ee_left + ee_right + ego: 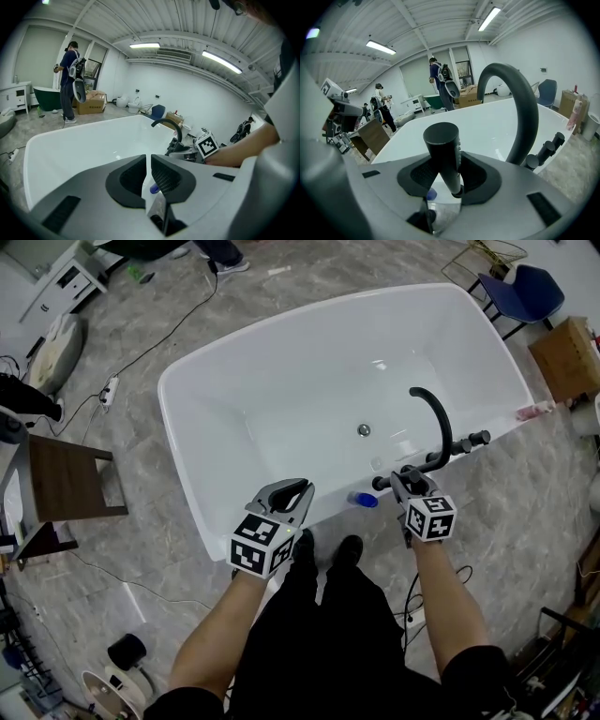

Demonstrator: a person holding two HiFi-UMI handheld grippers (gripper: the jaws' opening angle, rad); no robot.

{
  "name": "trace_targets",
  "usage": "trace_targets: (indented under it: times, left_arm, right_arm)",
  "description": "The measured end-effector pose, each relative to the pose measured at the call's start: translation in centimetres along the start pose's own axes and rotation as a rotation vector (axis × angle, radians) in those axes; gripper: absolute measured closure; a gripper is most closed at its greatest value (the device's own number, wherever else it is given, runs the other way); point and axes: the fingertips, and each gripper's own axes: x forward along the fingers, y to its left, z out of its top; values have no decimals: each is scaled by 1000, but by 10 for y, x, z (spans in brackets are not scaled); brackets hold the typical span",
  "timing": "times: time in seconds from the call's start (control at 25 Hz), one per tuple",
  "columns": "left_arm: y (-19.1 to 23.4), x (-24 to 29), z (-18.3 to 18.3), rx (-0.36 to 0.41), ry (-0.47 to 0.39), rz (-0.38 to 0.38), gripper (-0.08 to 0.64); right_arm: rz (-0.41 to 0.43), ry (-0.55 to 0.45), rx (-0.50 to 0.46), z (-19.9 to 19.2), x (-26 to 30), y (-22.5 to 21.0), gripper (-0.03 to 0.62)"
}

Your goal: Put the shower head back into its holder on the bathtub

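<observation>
My R gripper (449, 174) has its jaws clamped on the dark shower head (442, 140), at the bathtub (183, 456) rim by the faucet (437, 415); L gripper (146, 168) jaws closed, nothing between.

We worked in a bare workshop hall. Beyond the left claw (146, 158) stood a loose bathtub (70, 132), toilets (125, 101) and boxes (92, 106) under strip lights (145, 45).

The bathtub (281, 381) is smooth, glossy white, while its spout (442, 423) and the shower head (445, 159) are matt black. The left claw (146, 174) has a matt grey plastic shell with textured black pads (166, 177). The floor (122, 549) looks like veined grey stone.
</observation>
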Motion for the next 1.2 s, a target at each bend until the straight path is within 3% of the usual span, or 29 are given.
trace_targets:
  times: [0.6,0.88,1.2]
  left_arm:
    - [1,5,-21,-34,38,10,515]
    - [4,-4,-24,-40,43,20,517]
    - [-2,-8,-19,-50,17,-10,517]
  right_arm:
    - [-1,85,-30,-36,13,0,442]
    - [6,121,16,-47,19,-1,433]
    - [48,162,8,-43,13,17,371]
